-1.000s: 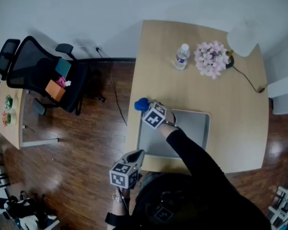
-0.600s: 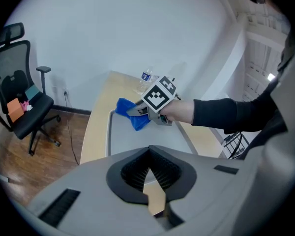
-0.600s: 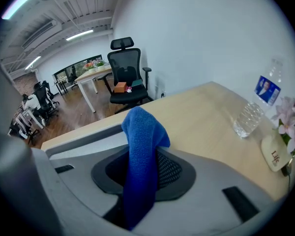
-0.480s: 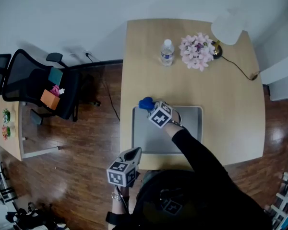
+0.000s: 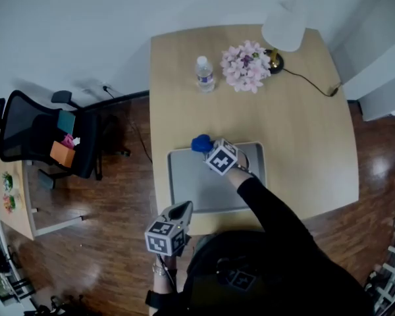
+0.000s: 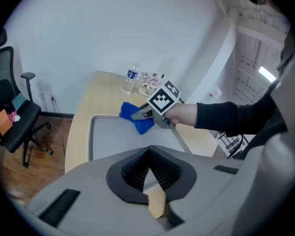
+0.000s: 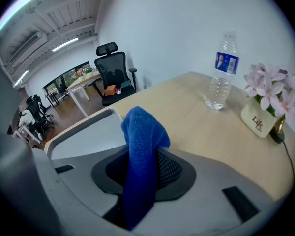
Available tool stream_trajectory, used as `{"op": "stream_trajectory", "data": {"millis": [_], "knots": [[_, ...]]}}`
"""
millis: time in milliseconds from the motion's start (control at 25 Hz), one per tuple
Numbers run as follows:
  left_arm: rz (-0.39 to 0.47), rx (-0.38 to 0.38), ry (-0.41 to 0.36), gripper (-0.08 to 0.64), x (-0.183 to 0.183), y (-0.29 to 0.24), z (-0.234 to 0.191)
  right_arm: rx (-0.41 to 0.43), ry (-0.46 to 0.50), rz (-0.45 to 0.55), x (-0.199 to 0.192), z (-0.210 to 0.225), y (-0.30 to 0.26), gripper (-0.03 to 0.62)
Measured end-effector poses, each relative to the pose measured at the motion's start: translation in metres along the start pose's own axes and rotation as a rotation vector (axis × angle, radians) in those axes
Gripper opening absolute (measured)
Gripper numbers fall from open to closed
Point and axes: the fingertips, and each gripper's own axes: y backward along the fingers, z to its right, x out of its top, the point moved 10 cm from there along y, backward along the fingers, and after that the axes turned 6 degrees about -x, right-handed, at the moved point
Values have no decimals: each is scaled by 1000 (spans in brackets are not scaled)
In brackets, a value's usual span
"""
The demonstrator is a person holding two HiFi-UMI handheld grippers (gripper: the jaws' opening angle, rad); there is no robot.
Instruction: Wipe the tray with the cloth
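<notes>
Wooden table point(image 5: 303, 150) fills the middle of the head view. Office chair point(image 5: 36, 137) stands on the floor to its left, well apart.

Grey tray point(image 5: 191, 189) lies at the table's near-left part. The person's dark sleeve point(image 5: 270, 209) crosses its near-right corner.

At the far end stand 3 things, all well apart from the tray: white lamp point(image 5: 283, 28) at right, pink flowers point(image 5: 245, 64) just left of it, water bottle point(image 5: 205, 74) further left.

Right gripper point(image 5: 208, 147) is over the tray's far edge, jaws clamped on the blue cloth point(image 5: 201, 143), which bunches out ahead of them. Left gripper point(image 5: 183, 209) hangs at the table's near edge, off the tray, jaw tips together with nothing between.

Against 1 s ago: cloth and right gripper were at the tray's far-left corner, and now sit further right along the far edge. Left gripper is unchanged. The whole view has shifted.
</notes>
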Motion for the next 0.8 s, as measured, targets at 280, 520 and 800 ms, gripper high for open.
{"op": "stream_trajectory", "data": {"millis": [280, 520, 800], "knots": [[-23, -25, -30, -5, 7, -12, 10, 4, -67, 3, -30, 22, 6, 112], [-44, -47, -52, -5, 11, -22, 19, -27, -126, -12, -51, 45, 21, 112], [-66, -74, -85, -5, 17, -34, 31, -19, -200, -29, -77, 69, 37, 112]]}}
